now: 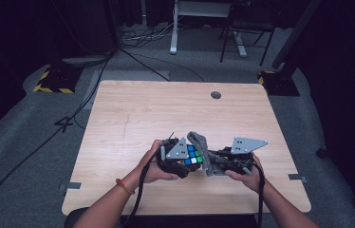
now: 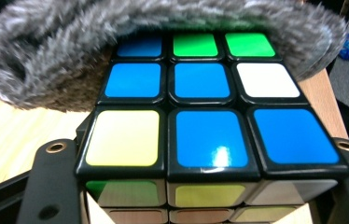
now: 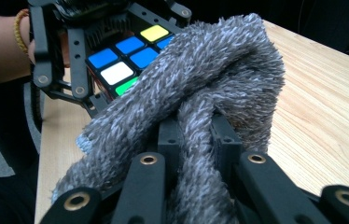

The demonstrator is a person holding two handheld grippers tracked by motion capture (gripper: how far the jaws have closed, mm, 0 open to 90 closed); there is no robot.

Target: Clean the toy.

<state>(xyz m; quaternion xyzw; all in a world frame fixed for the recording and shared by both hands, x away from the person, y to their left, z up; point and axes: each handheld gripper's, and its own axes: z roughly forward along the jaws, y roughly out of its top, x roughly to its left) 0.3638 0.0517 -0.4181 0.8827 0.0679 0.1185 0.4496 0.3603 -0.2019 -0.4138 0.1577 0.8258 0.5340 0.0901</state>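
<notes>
A scrambled puzzle cube [image 1: 193,155] [image 2: 200,121] [image 3: 126,58] with blue, green, white and yellow stickers sits clamped between the jaws of my left gripper [image 1: 178,161] [image 2: 200,186], just above the table near its front edge. My right gripper [image 1: 216,164] [image 3: 196,135] is shut on a fuzzy grey cloth [image 1: 201,149] [image 3: 200,88]. The cloth [image 2: 116,42] lies over the far edge of the cube's top face. The two grippers face each other, almost touching.
The wooden table [image 1: 166,114] has a round cable hole [image 1: 216,95] at the back. A person's forearms enter from the bottom, with an orange bracelet [image 1: 124,186] on the left wrist. Desk legs and cables lie on the floor beyond.
</notes>
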